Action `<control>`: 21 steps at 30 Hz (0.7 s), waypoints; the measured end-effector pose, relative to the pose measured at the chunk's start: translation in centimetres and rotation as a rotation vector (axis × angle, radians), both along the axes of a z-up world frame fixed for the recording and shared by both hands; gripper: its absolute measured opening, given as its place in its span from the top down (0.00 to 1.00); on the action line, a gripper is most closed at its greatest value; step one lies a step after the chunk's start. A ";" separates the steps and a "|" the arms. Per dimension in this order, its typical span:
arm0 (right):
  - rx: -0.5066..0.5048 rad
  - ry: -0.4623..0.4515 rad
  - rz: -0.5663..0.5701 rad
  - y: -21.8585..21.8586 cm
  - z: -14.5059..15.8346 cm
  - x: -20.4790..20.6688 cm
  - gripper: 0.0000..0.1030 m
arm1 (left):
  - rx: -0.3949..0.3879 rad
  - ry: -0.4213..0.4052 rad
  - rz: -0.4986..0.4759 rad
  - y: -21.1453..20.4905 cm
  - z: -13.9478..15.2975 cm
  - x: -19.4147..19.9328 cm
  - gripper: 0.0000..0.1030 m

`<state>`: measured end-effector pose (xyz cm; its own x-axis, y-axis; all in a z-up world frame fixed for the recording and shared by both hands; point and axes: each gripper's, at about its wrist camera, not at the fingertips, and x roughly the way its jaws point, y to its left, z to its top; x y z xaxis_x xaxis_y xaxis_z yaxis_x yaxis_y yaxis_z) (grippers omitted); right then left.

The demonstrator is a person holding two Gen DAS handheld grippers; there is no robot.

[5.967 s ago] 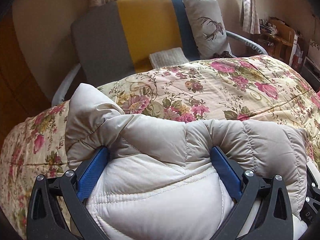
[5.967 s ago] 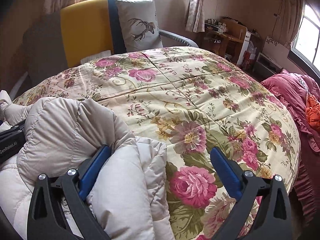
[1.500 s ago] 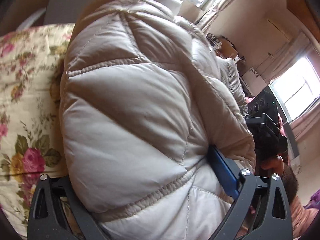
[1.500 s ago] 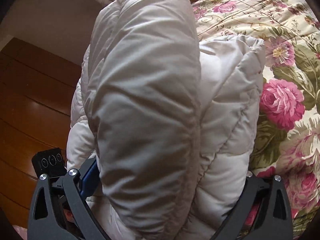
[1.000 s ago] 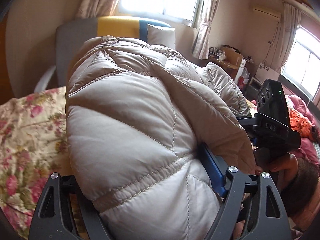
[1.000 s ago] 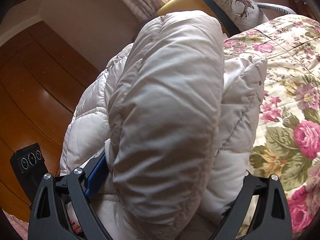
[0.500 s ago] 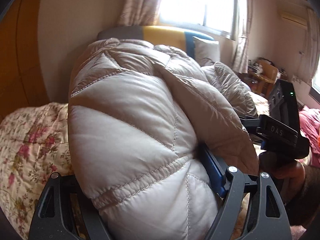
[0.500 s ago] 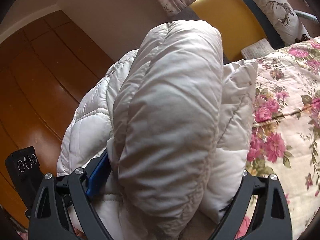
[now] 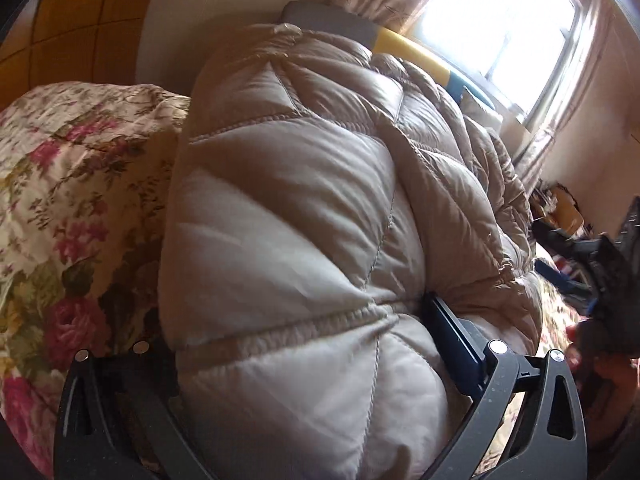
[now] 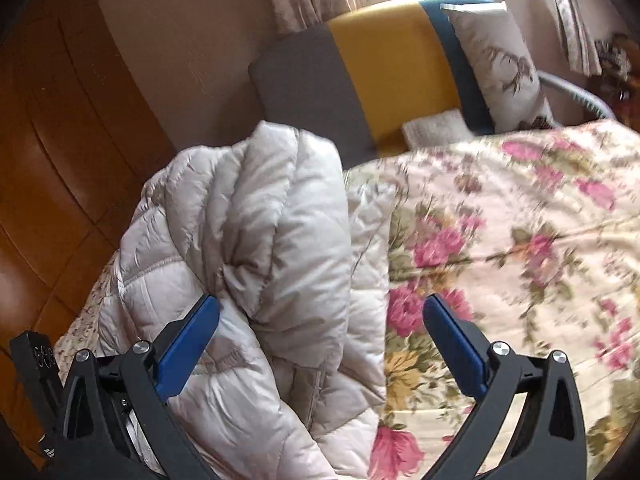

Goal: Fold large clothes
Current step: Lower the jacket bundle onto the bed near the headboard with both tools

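Quilted beige puffer jacket (image 9: 304, 240) lies bundled on floral bed quilt (image 10: 520, 240), near its left edge. My left tongs (image 9: 304, 364) opening, bulk still between jaws. My right tongs (image 10: 320, 344) opening beside fold, releasing so bundle settles folded.

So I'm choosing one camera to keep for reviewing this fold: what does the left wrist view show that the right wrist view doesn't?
Left wrist only: the bright window, and the puffy jacket bulging between the left gripper as its jaws open, covering its left finger.

Right wrist only: the deer-print pillow, a folded white towel, the wooden wall panel, and the right gripper, jaws opening, both blue pads standing clear of the jacket.

Both: the jacket, the floral quilt under it, and the grey, yellow and blue headboard.
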<state>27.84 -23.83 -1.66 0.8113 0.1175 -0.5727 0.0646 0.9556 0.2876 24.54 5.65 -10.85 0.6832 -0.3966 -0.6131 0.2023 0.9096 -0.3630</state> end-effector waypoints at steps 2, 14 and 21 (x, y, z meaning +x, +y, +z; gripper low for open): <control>-0.075 -0.081 0.035 1.6 3.3 -1.0 0.02 | -0.019 -0.018 0.035 0.5 0.4 -0.9 0.03; -0.332 0.003 0.434 15.1 3.8 9.5 0.02 | 0.079 -0.080 0.080 0.4 2.7 -3.4 0.03; -0.157 0.162 0.136 7.8 -3.8 14.5 0.02 | 0.045 -0.125 0.015 0.5 2.4 -3.9 0.03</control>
